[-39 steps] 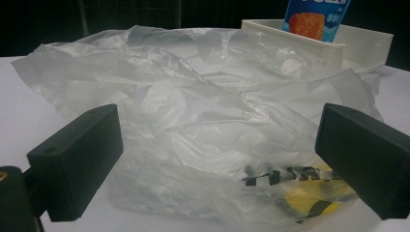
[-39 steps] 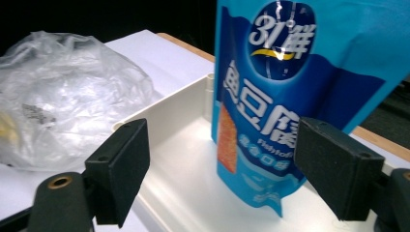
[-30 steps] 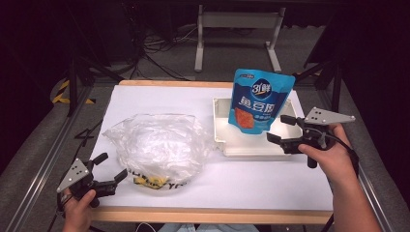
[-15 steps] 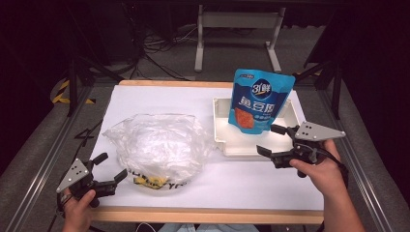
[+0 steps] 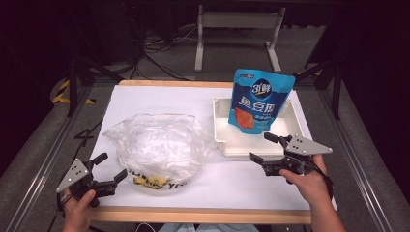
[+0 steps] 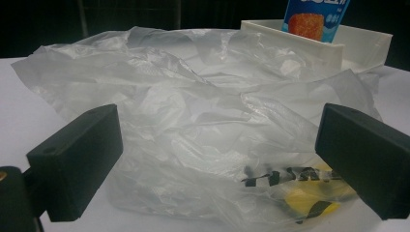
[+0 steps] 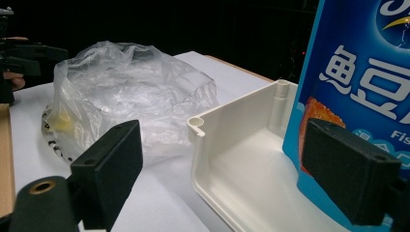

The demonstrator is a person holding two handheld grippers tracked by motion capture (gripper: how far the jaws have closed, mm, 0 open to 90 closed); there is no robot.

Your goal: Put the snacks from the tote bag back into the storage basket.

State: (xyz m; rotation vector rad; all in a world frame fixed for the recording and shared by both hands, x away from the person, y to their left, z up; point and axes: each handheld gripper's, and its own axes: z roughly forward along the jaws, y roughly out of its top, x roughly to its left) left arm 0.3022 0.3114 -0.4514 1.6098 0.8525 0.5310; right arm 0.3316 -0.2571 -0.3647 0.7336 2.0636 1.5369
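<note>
A blue snack pouch (image 5: 261, 99) stands upright in a white tray (image 5: 220, 140) at the right of the table. Left of the tray lies a crumpled clear plastic bag (image 5: 154, 145) with yellow and black print at its near edge. My left gripper (image 5: 112, 165) is open at the bag's near-left edge, its jaws spanning the bag (image 6: 208, 121) without touching it. Open too, my right gripper (image 5: 259, 146) hovers at the tray's front edge, a little in front of the pouch (image 7: 358, 87). Its jaws frame the tray's corner (image 7: 232, 140) and hold nothing.
White paper covers the table top (image 5: 159, 101), with a wooden edge (image 5: 203, 215) showing at the near side. Metal rails and a dark floor surround the table, and a stand's legs (image 5: 237, 43) rise behind it. The left gripper (image 7: 24, 53) appears far off beyond the bag (image 7: 125, 92).
My right gripper has drawn back toward the near edge and slightly left, from beside the pouch to the tray's front edge. The left gripper, bag and pouch stayed put.
</note>
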